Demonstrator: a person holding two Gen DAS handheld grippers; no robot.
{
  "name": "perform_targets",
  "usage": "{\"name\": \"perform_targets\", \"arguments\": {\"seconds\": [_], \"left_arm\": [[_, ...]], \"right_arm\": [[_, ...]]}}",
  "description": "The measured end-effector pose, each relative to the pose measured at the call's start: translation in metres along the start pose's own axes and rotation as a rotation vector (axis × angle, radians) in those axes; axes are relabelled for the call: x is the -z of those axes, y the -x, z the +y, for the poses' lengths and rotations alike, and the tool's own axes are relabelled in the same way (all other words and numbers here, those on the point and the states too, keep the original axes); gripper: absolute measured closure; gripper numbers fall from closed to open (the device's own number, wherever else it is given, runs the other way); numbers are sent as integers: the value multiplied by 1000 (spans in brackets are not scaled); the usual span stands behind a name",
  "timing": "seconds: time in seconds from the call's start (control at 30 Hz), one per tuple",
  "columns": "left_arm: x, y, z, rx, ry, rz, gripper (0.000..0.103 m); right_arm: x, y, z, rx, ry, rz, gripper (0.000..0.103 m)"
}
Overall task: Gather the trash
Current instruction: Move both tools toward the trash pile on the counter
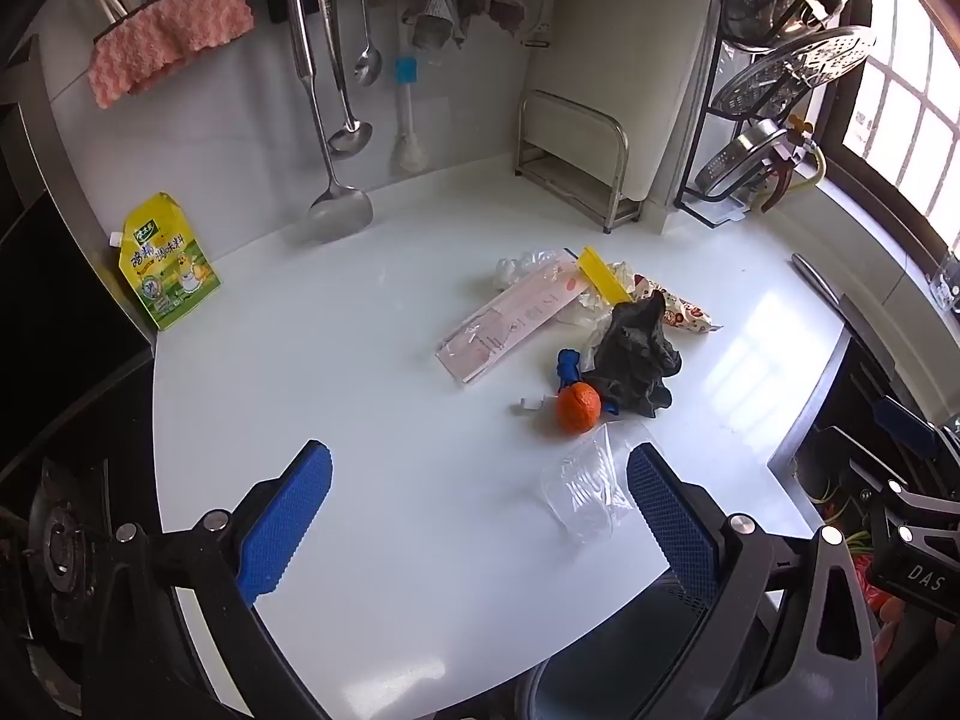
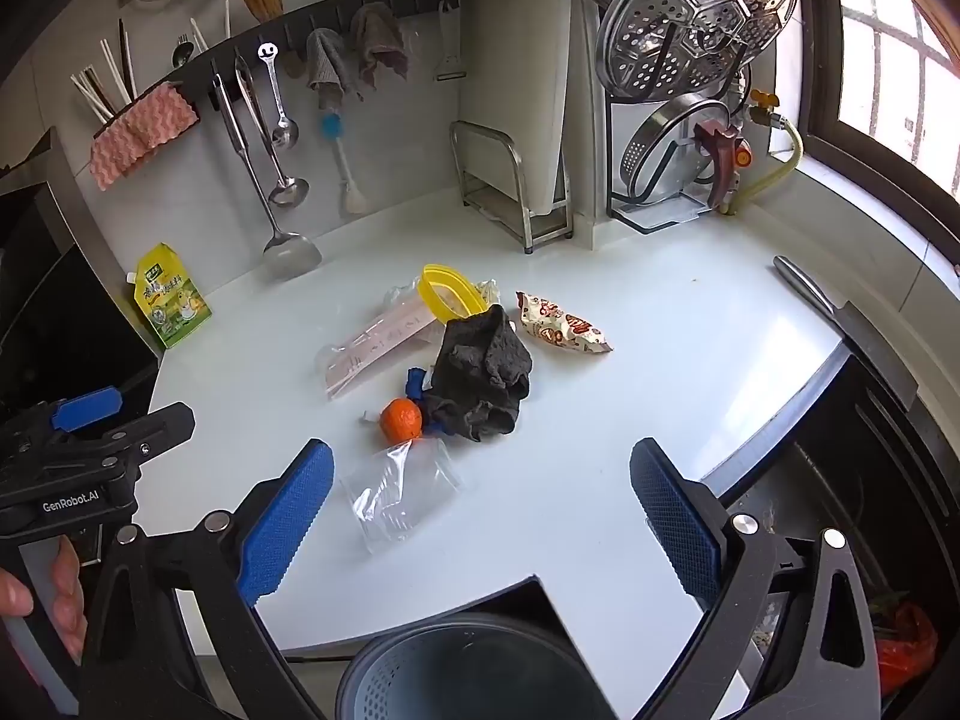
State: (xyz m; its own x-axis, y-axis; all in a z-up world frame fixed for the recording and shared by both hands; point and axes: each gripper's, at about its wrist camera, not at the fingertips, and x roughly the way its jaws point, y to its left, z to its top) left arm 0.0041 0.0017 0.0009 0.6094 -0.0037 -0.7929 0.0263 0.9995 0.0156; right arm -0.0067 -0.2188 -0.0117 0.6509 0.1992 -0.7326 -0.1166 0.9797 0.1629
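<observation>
Ahead of both grippers, a heap of trash is seen on the white counter [image 2: 600, 450]: an orange peel [image 2: 401, 419], a dark crumpled cloth [image 2: 483, 381], a snack wrapper [image 2: 561, 324] and a pink packet [image 2: 375, 348]. A clear plastic bag [image 2: 399, 495] lies nearest, just beyond the right gripper [image 2: 480, 516], whose jaws are spread wide and empty. The left gripper [image 1: 480, 516] is likewise held wide apart, nothing gripped. Below the fingers, a grey bin [image 2: 474, 666] is placed.

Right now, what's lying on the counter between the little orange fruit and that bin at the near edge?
A crumpled clear plastic bag lies between the orange fruit and the bin; beyond it, bare white countertop. The right wrist view shows it best.
</observation>
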Motion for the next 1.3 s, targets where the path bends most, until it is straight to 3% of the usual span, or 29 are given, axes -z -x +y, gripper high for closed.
{"name": "perform_targets", "arguments": {"seconds": [1.3], "left_arm": [[13,-5,-8,29,-3,32,6]], "right_arm": [[8,3,0,13,-5,15,9]]}}
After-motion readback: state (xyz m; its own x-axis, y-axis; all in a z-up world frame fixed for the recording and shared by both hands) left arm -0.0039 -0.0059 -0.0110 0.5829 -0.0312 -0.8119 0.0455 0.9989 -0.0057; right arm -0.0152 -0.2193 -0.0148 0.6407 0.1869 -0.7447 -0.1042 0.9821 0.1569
